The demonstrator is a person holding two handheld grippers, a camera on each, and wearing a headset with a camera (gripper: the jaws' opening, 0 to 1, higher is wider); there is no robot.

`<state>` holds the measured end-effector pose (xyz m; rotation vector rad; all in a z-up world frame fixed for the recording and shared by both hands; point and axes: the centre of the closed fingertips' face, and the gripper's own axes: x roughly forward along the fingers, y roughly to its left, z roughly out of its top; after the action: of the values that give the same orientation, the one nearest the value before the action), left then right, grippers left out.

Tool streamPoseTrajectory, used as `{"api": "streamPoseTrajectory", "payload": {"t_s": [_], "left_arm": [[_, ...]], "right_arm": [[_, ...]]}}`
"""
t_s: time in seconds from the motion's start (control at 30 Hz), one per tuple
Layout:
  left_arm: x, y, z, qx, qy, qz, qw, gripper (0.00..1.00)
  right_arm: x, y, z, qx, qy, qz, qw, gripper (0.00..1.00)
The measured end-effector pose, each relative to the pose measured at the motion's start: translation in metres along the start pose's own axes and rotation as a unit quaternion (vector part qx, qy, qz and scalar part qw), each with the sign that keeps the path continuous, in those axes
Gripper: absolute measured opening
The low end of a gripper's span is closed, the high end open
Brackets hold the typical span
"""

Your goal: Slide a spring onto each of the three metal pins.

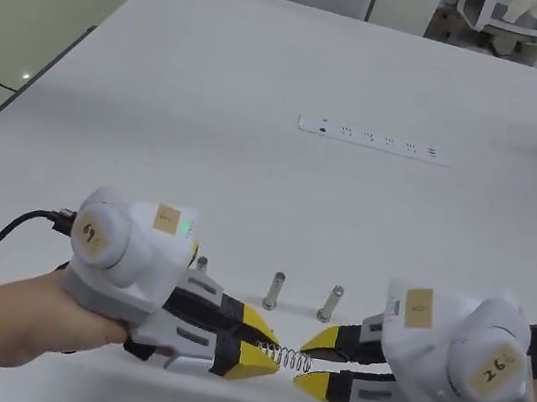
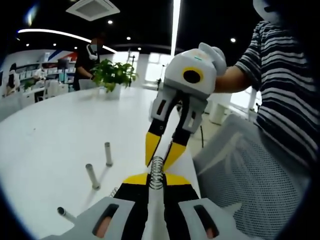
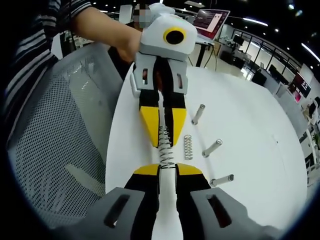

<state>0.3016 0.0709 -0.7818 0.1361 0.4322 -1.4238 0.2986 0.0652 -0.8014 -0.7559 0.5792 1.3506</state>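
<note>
holding one spring (image 1: 291, 358) between the two grippers, low in the middle of the head view, close over the near part of the white table (image 1: 265, 89). gripping one end with the left gripper (image 1: 269, 351), jaws pressed together on the coils. gripping the other end with the right gripper (image 1: 311, 361), jaws narrowed to a small v and pinching the last coils, as far as possible to judge. probably held from both sides to keep the thin spring straight and to pass it into a better grip, because hard to aim such a soft thing by one end only.

standing upright on the table: first pin (image 1: 201, 264), partly hidden behind the left gripper; second pin (image 1: 274, 290) and third pin (image 1: 330, 304), just above the held spring in the frame, near but not touching. nothing on any pin yet, so only at the beginning of the task.

lying flat in the middle of the right gripper view, a second spring (image 3: 188, 147), right of the held one and beside the pins, ready for a later turn. in the upper right of the head view, a power strip (image 1: 374, 139), well apart from the work.

next, probably: letting go with one gripper, turning the free end down, lowering it over a pin. risk of bending the coils or of jumping away if squeezed too much.
</note>
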Motion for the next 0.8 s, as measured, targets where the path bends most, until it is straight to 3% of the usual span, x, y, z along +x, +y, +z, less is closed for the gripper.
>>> {"api": "streamPoseTrajectory", "payload": {"t_s": [0.1, 0.37, 0.63, 0.7, 0.8], "left_arm": [[0.0, 0.0, -0.001, -0.001, 0.0, -0.002, 1.0, 0.02], [0.002, 0.002, -0.004, 0.006, 0.007, -0.002, 1.0, 0.02], [0.002, 0.003, -0.009, 0.017, 0.018, 0.0, 0.9997, 0.02], [0.002, 0.003, -0.01, 0.018, 0.021, -0.001, 0.9996, 0.02], [0.002, 0.003, -0.014, 0.028, 0.028, 0.001, 0.9992, 0.02]], "right_arm": [[-0.002, 0.001, 0.001, -0.021, -0.001, -0.003, 0.9998, 0.08], [-0.007, -0.003, 0.007, -0.04, 0.002, -0.006, 0.9992, 0.07], [-0.011, -0.004, 0.021, -0.05, -0.01, 0.003, 0.9987, 0.07], [-0.012, -0.003, 0.024, -0.044, -0.015, 0.011, 0.9989, 0.08], [-0.013, 0.001, 0.041, -0.003, -0.057, 0.028, 0.998, 0.08]]}}
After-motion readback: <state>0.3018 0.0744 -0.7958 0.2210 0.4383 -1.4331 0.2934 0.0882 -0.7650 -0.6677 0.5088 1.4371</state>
